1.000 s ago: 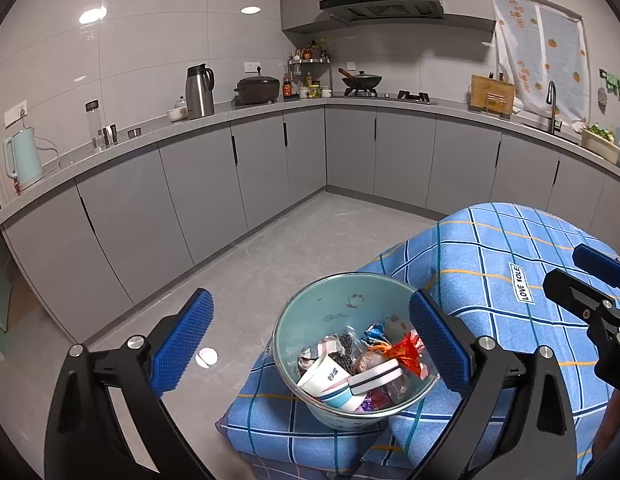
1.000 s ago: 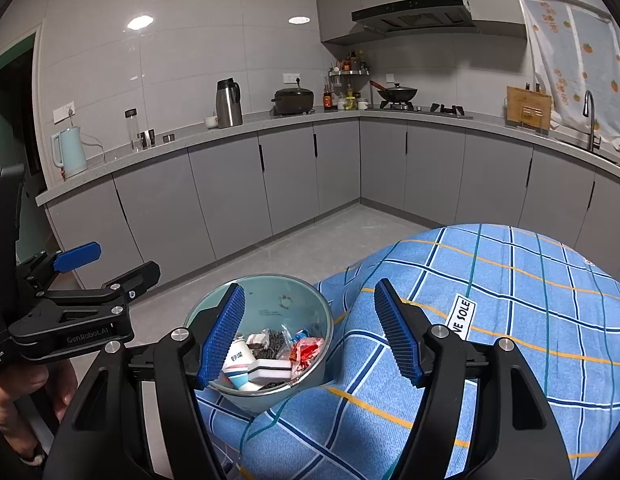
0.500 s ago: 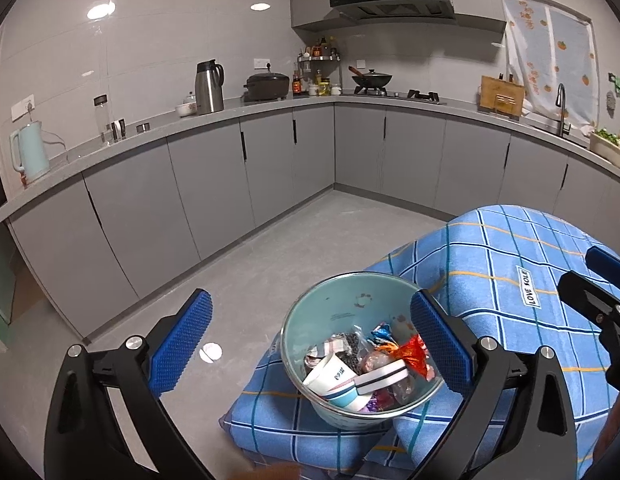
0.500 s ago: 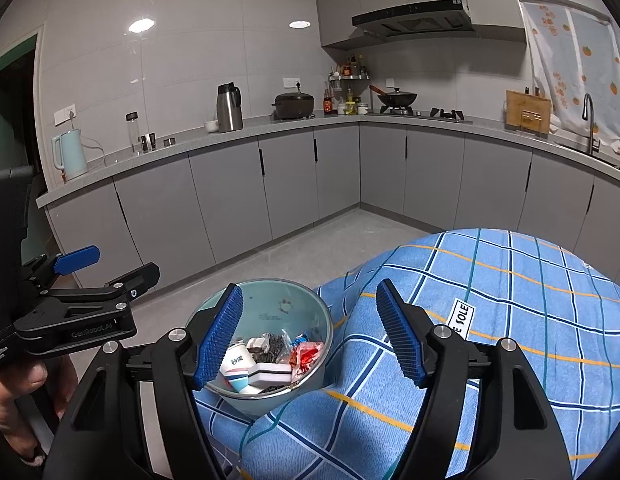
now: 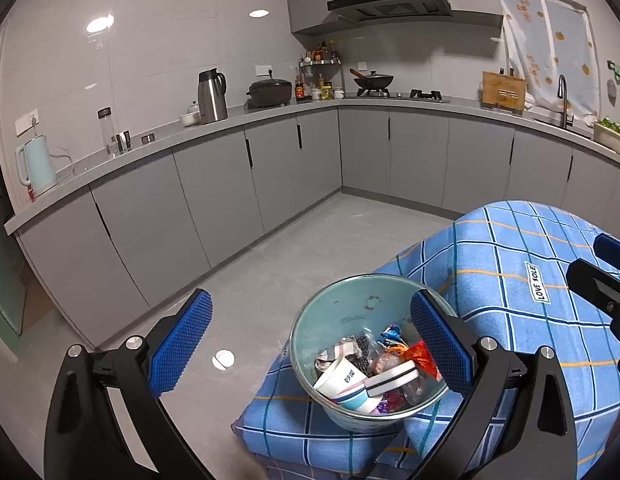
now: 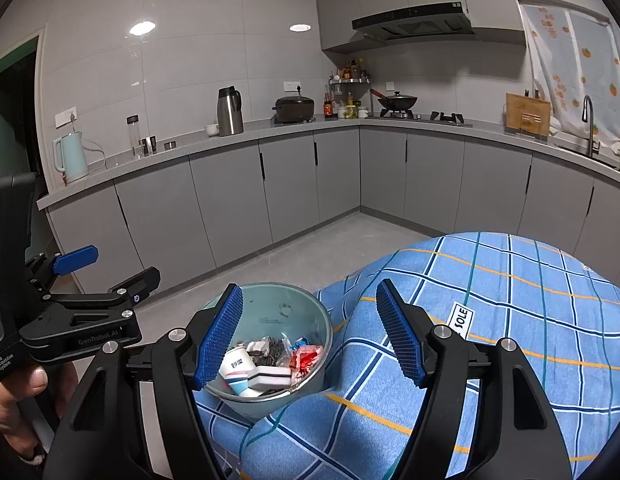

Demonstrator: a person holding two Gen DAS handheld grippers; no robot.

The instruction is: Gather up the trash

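Note:
A pale green bin sits at the near-left corner of a table under a blue checked cloth. It holds trash: a paper cup, a white-and-black sponge, a red wrapper and other scraps. My left gripper is open and empty, above and in front of the bin. My right gripper is open and empty, above the bin's right rim and the cloth. The paper cup and the sponge also show in the right wrist view.
Grey kitchen cabinets run along the far walls in an L. The counter carries a pale kettle, a steel jug, a cooker and a wok. Grey floor lies between table and cabinets.
Both grippers have pulled back and up a little from the bin. Their jaws stay open and empty. The bin and trash have not moved.

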